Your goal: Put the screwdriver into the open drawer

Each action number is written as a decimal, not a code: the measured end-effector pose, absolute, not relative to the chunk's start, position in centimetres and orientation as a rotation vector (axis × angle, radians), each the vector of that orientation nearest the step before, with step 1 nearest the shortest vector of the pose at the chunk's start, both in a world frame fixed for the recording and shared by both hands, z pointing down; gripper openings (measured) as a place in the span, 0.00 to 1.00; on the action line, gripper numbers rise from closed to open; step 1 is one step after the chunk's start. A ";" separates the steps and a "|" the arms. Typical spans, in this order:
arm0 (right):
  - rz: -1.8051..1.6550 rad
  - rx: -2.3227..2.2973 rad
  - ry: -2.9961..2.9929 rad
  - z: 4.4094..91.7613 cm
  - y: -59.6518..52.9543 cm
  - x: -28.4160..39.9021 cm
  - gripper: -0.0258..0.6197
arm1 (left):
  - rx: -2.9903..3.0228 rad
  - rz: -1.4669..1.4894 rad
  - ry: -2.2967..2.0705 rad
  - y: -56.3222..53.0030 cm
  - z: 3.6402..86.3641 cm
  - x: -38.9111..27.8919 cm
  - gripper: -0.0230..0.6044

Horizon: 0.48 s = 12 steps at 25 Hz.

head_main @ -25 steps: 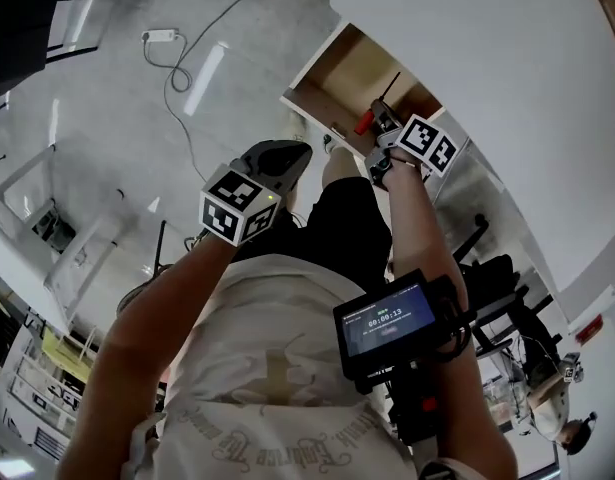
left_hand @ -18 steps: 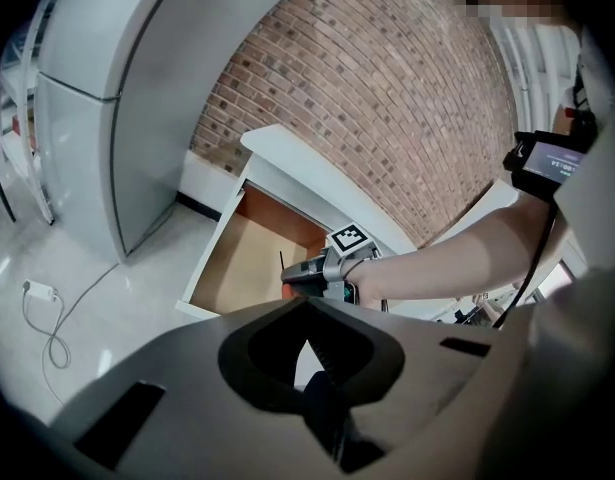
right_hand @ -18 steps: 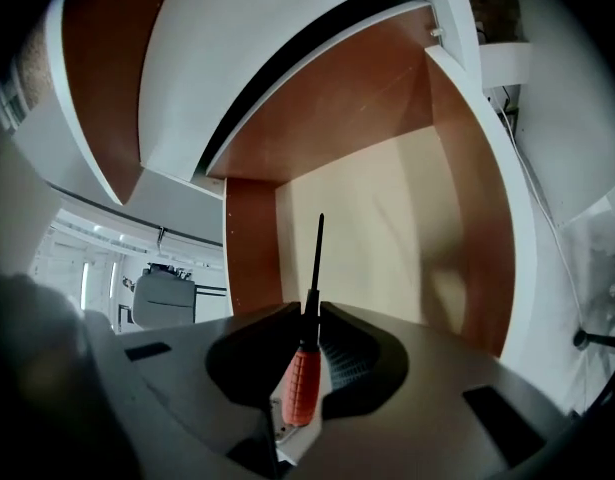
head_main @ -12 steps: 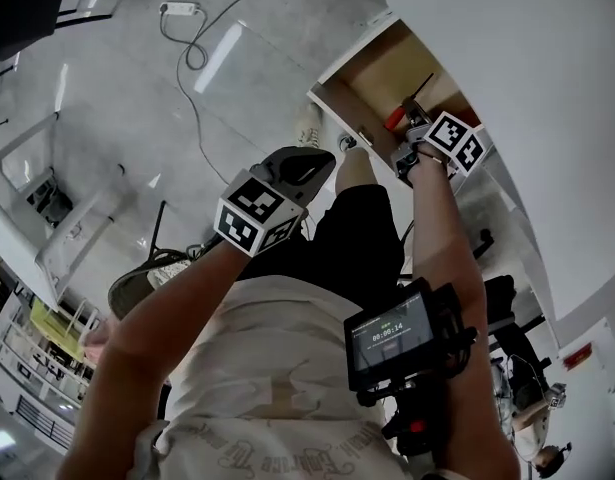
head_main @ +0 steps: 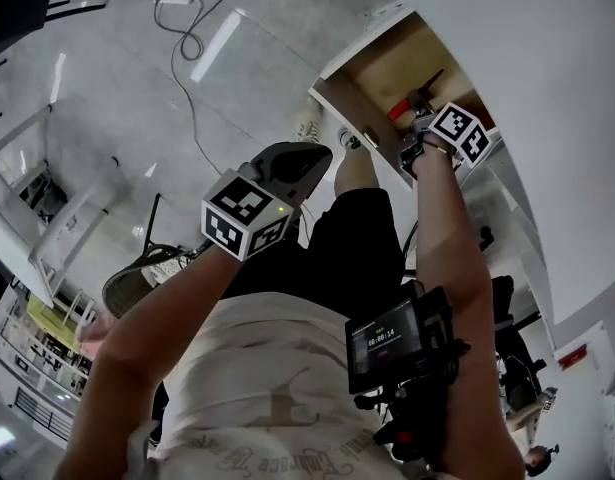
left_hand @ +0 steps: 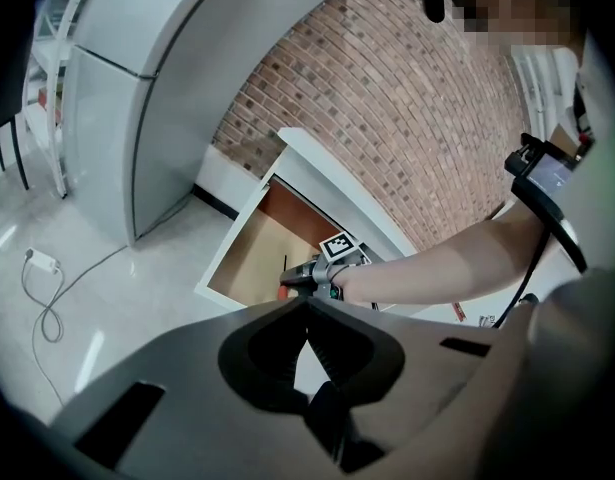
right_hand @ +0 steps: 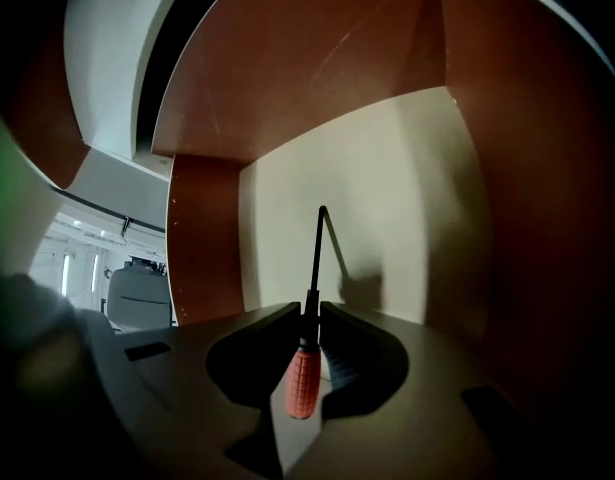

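Observation:
The screwdriver (right_hand: 303, 376) has a red ribbed handle and a thin black shaft. My right gripper (right_hand: 309, 313) is shut on it where the handle meets the shaft, and the tip points at the drawer's pale bottom (right_hand: 387, 198). In the head view this right gripper (head_main: 415, 113) reaches inside the open wooden drawer (head_main: 332, 100) under the white tabletop, with the red screwdriver handle (head_main: 398, 111) showing. My left gripper (head_main: 292, 163) hangs over the floor beside the drawer front, shut and empty. The left gripper (left_hand: 307, 306) looks toward the drawer (left_hand: 242, 263) and the right gripper (left_hand: 322, 273).
A white tabletop (head_main: 547, 78) overhangs the drawer. A power strip with its cable (head_main: 174, 0) lies on the glossy floor. A white cabinet (left_hand: 157, 78) and a brick wall (left_hand: 407, 128) stand behind. A small screen (head_main: 390, 333) is strapped to the right forearm.
The right gripper has sunk with the screwdriver deeper into the drawer. The left gripper has dropped a little and rolled slightly.

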State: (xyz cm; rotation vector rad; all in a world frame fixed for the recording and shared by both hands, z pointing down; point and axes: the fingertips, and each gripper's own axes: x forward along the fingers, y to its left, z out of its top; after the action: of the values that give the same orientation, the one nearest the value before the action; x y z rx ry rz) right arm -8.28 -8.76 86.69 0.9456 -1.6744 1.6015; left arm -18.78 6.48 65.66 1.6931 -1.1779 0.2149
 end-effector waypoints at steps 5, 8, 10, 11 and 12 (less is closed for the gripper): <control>1.589 0.930 -1.674 87.1 -8.9 -9.1 0.15 | 1.691 0.188 -1.172 6.3 65.8 -18.5 0.07; 1.583 0.928 -1.674 87.4 -9.0 -9.4 0.15 | 1.689 0.185 -1.165 6.3 66.3 -18.4 0.07; 1.576 0.929 -1.670 87.8 -8.9 -9.2 0.15 | 1.686 0.184 -1.163 6.2 66.7 -18.5 0.07; 1.572 0.928 -1.670 88.0 -8.9 -9.2 0.15 | 1.684 0.181 -1.165 6.1 66.9 -18.6 0.07; 1.567 0.927 -1.671 88.1 -8.9 -9.3 0.15 | 1.681 0.178 -1.170 6.0 67.0 -18.8 0.07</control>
State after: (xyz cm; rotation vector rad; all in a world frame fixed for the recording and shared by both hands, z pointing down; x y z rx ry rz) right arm -9.27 -8.92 88.09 0.9266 -1.6705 1.5674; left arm -18.83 5.97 67.01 1.6813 -1.1701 0.1776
